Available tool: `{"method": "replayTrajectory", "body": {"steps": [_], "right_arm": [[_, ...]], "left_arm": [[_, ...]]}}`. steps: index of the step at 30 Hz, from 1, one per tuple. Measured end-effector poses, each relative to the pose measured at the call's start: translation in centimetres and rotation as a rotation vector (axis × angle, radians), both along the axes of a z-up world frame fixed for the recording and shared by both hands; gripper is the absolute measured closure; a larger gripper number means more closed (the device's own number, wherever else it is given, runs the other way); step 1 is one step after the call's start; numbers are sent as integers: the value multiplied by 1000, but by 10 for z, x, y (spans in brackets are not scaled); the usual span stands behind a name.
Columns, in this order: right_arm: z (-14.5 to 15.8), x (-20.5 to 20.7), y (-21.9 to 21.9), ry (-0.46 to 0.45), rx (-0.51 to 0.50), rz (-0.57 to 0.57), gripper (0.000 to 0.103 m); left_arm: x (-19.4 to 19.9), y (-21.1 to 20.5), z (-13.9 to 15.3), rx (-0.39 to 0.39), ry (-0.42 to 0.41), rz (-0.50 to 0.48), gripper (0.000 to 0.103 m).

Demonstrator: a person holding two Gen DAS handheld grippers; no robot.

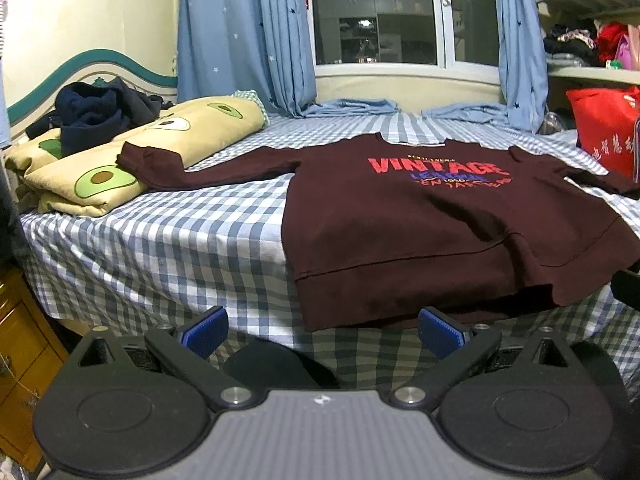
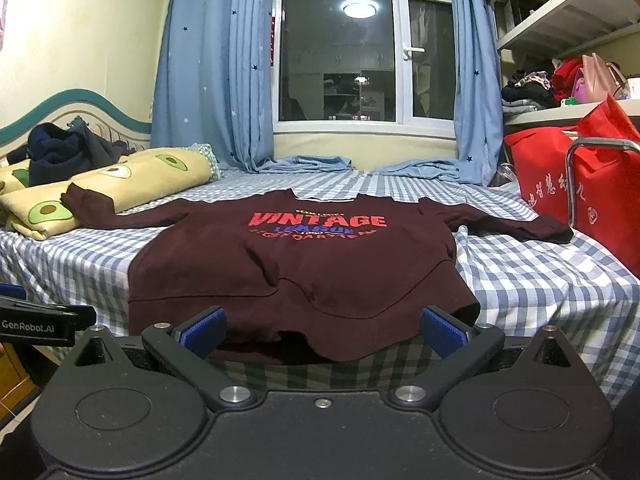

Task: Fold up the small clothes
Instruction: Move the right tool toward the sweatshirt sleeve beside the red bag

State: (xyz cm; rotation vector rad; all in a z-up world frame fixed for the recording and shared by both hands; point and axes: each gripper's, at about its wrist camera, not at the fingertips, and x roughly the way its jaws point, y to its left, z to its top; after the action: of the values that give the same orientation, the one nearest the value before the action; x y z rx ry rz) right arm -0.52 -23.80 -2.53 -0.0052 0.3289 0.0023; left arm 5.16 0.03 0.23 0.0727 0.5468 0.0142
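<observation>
Both my claws sit low at the near edge of the bed (image 1: 160,248), aimed across it toward the window (image 2: 340,48).

Left gripper (image 1: 322,332): jaws spread wide, blue pads (image 1: 204,334) well apart, nothing between them. Right gripper (image 2: 322,332): same, fully spread and empty.

Maroon sweatshirt (image 2: 296,264) lies flat on the blue-and-white checked sheet, front up, "VINTAGE" print (image 2: 320,220) readable, collar at the far side toward the window, hem toward me.

Relative to the right claw: hem sits dead ahead, just past the fingertips, spanning roughly the gap between the two pads. Hem edge drapes slightly over the bed's near edge. Can't tell whether the pads touch the fabric; they look just short of it.

Relative to the left claw: sweatshirt is ahead and offset right. Its near-left hem corner (image 1: 308,312) falls between my pads, closer to the right one; the left pad faces bare sheet.

Sleeves are spread out. Left sleeve (image 1: 168,168) runs out onto the avocado-print quilt (image 1: 96,176), cuff resting on it. Right sleeve (image 2: 512,224) reaches toward the red bag (image 2: 552,168), ending near it.

Dark clothes pile (image 1: 92,112) sits on top of the quilt, well apart from the sweatshirt. In the right view the left gripper's body (image 2: 36,324) shows at the left edge.
</observation>
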Motion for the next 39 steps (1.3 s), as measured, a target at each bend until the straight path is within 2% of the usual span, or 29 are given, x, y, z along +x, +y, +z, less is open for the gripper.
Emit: {"method": "replayTrajectory", "body": {"steps": [10, 23, 30, 39], "right_arm": [[2, 66, -19, 45, -6, -19, 0], [8, 158, -49, 26, -15, -59, 0], [8, 192, -89, 40, -40, -128, 0], [12, 230, -170, 109, -40, -251, 0]], "left_arm": [[76, -16, 5, 38, 52, -8, 1], [190, -40, 12, 81, 72, -27, 1], [241, -56, 11, 71, 69, -53, 1], [299, -85, -2, 53, 98, -99, 1]]}}
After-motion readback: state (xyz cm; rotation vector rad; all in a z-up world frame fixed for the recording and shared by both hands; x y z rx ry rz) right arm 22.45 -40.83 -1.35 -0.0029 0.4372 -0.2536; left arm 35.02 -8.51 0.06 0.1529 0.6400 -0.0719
